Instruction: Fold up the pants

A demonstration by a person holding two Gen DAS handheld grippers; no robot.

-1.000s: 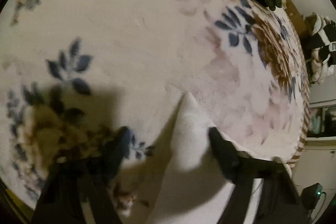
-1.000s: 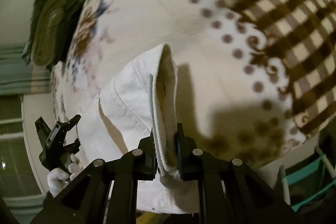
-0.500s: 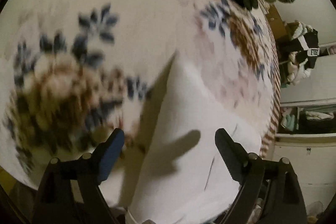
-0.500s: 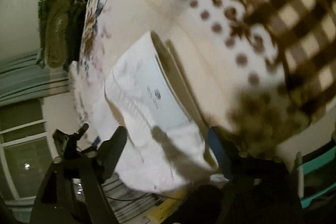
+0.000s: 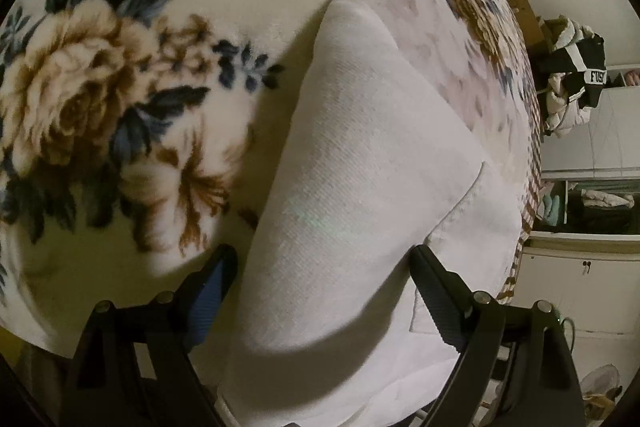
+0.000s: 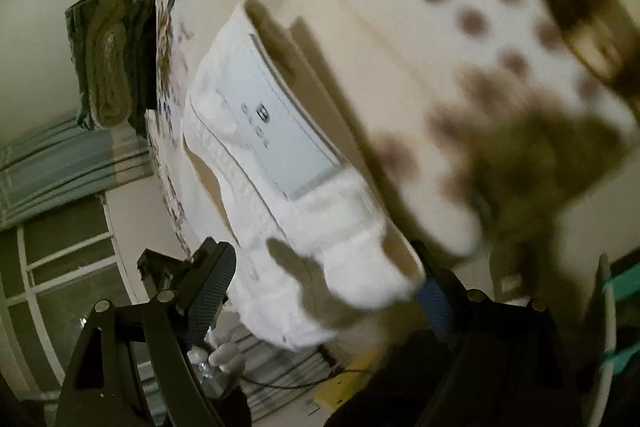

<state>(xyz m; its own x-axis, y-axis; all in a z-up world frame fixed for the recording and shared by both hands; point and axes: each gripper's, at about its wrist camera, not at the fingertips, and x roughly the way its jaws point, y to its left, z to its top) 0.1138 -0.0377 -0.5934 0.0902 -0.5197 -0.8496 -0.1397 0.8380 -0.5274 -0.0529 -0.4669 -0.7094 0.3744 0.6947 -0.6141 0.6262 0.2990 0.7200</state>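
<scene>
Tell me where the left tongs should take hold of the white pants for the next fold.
Probably the raised folded edge of the white pants, between the open left tongs. Come from the floral blanket side: that edge stands thick and shadowed, so a finger could slip beneath.

Left gripper [image 5: 322, 281]: black frame, silver screw heads, ribbed blue finger pads [image 5: 210, 293]. Right gripper [image 6: 326, 289]: same black build, blue pads.

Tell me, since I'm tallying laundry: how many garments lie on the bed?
2: the white pants folded near the bed's edge, and an olive-green garment bunched at its far end. Others may be out of view.
</scene>
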